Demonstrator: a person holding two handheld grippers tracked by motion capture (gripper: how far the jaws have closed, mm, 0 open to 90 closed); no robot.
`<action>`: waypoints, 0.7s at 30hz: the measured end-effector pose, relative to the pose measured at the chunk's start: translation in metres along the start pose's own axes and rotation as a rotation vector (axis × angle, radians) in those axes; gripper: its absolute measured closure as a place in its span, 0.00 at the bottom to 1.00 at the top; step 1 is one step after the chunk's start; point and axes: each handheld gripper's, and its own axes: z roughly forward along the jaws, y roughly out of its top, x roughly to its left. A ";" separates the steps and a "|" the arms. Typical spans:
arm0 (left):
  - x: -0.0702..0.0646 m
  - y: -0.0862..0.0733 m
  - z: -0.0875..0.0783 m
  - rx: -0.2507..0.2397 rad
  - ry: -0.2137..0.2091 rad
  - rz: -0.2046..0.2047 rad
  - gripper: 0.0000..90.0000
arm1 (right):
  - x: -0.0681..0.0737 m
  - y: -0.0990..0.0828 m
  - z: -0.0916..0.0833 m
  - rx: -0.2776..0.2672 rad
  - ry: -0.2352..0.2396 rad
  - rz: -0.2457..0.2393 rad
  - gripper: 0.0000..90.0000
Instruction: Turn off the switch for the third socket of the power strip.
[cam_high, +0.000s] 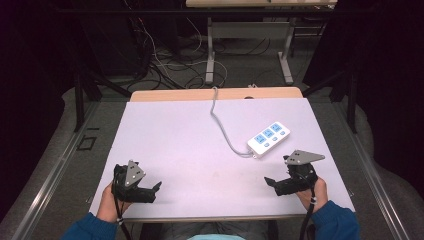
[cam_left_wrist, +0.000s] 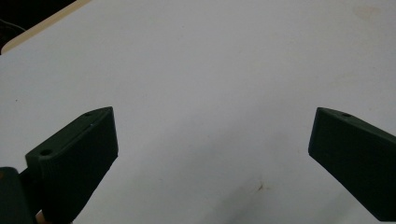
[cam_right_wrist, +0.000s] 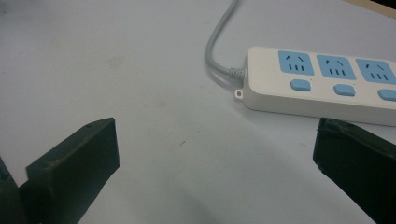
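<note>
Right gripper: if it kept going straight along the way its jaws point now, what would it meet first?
Probably the white power strip. It lies just beyond the open right gripper, skewed toward one jaw, so that jaw would likely touch its near edge first. Between them is bare white table cover; depth is uncertain.

The power strip (cam_high: 268, 137) lies on the table (cam_high: 175, 135), just beyond the right gripper (cam_high: 270, 180).
</note>
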 end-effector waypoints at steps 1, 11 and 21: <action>0.000 0.000 0.000 0.002 -0.001 -0.001 0.02 | 0.001 0.000 -0.001 0.009 0.005 0.007 0.00; 0.000 0.000 0.000 0.000 0.000 0.000 0.02 | 0.012 -0.004 -0.002 0.011 0.007 -0.014 0.00; 0.000 0.000 0.000 0.004 -0.005 0.006 0.02 | 0.017 -0.007 -0.006 0.018 0.015 -0.037 0.00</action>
